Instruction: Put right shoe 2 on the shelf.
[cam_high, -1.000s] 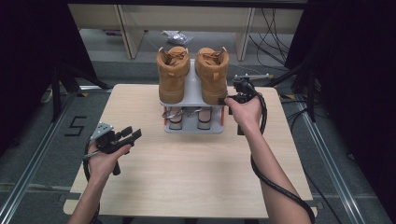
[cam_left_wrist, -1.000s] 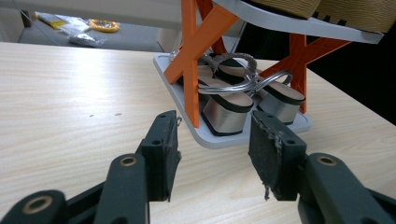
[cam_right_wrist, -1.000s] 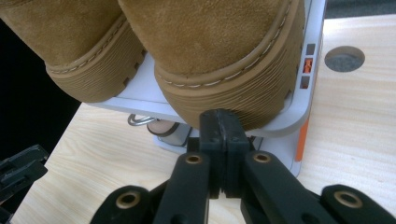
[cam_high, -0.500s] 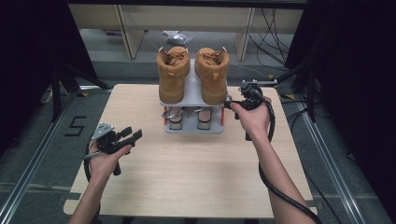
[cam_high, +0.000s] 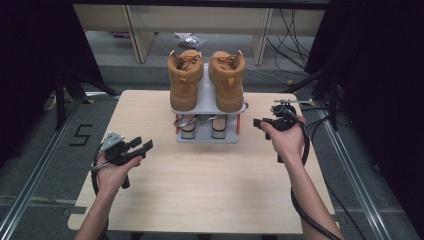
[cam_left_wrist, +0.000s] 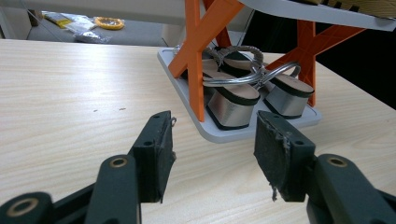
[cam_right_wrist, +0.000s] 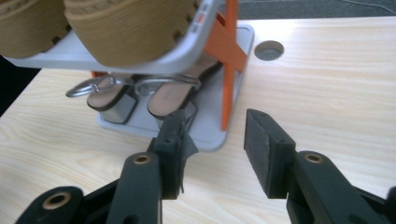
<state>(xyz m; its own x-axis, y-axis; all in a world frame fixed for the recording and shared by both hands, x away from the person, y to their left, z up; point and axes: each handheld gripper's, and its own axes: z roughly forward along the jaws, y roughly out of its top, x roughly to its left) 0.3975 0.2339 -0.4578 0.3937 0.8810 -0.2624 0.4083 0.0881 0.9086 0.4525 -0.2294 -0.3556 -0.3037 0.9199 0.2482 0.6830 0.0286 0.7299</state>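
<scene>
A grey two-shelf rack (cam_high: 207, 139) with orange cross legs (cam_left_wrist: 196, 60) stands at the table's far middle. Two tan boots (cam_high: 184, 80) (cam_high: 228, 80) sit on its top shelf, and a pair of silver sandals (cam_high: 188, 127) (cam_left_wrist: 231, 105) (cam_right_wrist: 168, 98) on the bottom one. My left gripper (cam_high: 142, 144) (cam_left_wrist: 212, 140) hovers open over the near left of the table, facing the rack, with nothing between its pads. My right gripper (cam_high: 260, 123) (cam_right_wrist: 215, 135) is just right of the rack. Its jaws have just been opening, and nothing is between them.
The wooden table (cam_high: 210, 190) has bare room in front of the rack and on both sides. A round cable hole (cam_right_wrist: 269, 50) lies right of the rack. Black cables trail from both grippers. Desk legs and wires stand on the floor beyond the far edge.
My right hand has drawn away from the right boot's side, rightward and lower, and its jaws have gone from shut to open. The left hand stayed in place.
</scene>
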